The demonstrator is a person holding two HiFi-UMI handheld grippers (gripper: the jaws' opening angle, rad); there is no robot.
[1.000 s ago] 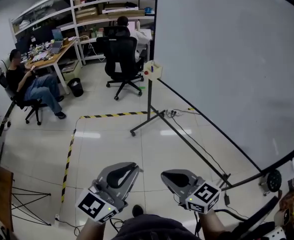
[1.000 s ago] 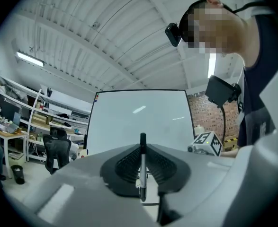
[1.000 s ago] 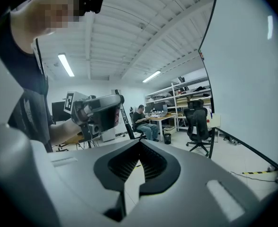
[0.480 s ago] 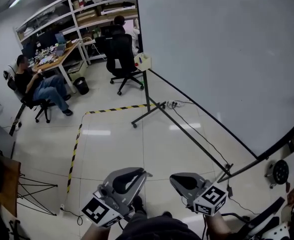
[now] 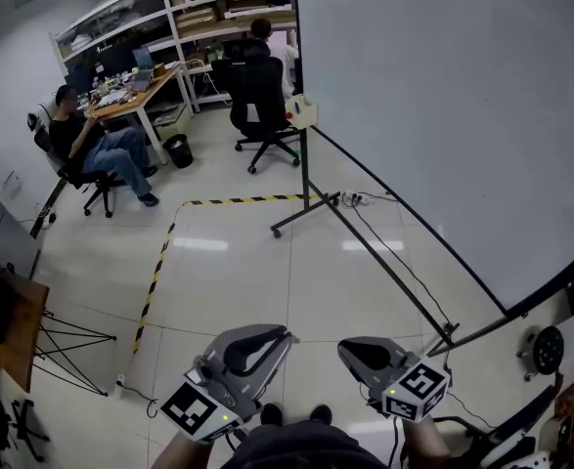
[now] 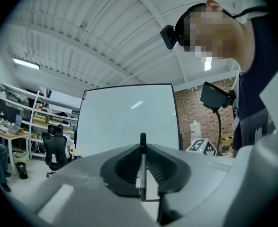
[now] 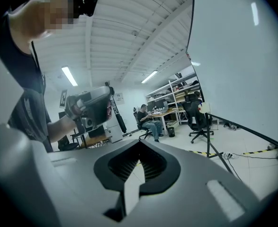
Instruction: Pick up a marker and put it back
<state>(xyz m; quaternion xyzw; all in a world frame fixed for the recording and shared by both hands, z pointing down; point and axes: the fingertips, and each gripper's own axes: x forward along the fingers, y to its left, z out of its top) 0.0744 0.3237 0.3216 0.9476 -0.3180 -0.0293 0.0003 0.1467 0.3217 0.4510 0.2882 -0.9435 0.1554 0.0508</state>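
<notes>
With the head view re-aimed and the tray (image 5: 303, 113) on the whiteboard (image 5: 443, 115) now at upper centre, the marker (image 6: 142, 167) is kept clamped in the left gripper (image 5: 265, 340) at lower frame and the right gripper (image 5: 357, 350) is held slightly open and empty, so the return is judged pending.

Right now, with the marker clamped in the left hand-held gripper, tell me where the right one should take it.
Probably the dark end of the marker sticking out past the tips of the left hand-held gripper; the rest of the barrel lies along those jaws. Bring the open right hand-held gripper in from beyond the tips, jaws across the barrel.
</notes>
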